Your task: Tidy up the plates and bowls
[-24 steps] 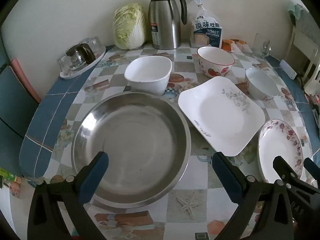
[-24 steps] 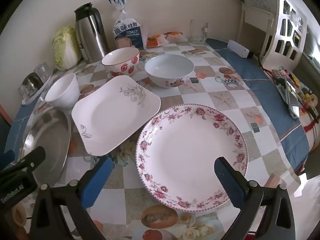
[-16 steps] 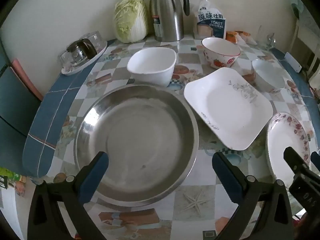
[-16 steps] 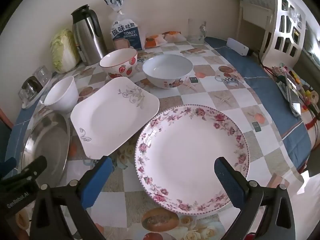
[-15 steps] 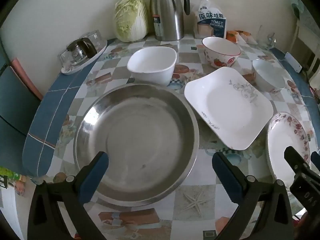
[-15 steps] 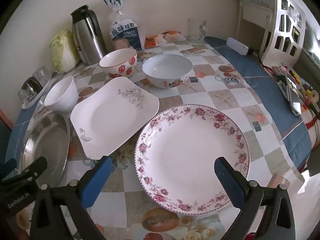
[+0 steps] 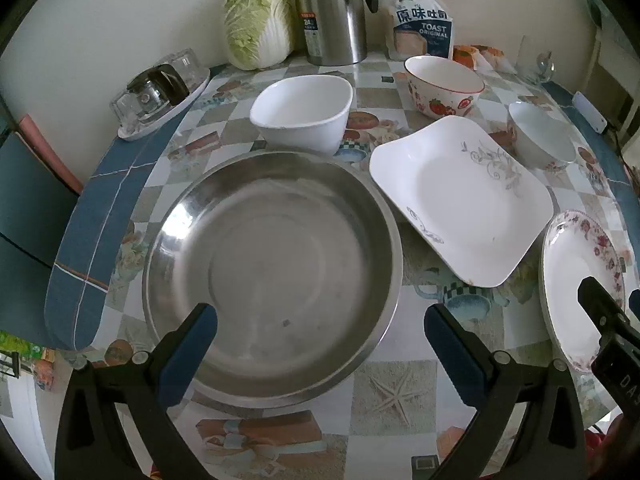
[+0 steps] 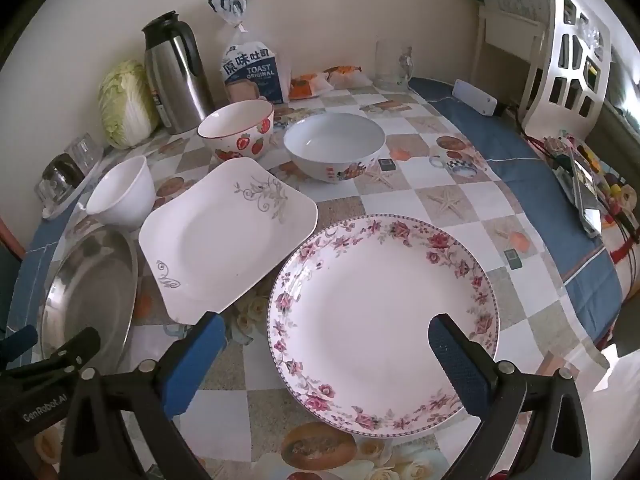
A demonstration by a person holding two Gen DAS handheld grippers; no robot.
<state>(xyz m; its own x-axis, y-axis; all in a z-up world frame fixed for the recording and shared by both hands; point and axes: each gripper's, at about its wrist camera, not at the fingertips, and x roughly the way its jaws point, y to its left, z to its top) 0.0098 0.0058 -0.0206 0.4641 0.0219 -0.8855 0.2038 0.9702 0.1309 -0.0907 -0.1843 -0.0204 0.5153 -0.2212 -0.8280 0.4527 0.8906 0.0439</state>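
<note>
Six dishes unstacked on worktop [image 8: 460,208], none sorted: steel basin [image 7: 272,268] ahead of left gripper [image 7: 320,344], floral plate [image 8: 384,320] ahead of right gripper [image 8: 326,350], both fingers wide, empty.

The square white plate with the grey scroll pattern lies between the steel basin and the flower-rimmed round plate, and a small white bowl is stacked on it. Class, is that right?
Not quite. The right wrist view shows the square white plate with the grey scroll pattern bare, between the steel basin and the flower-rimmed round plate.
</note>
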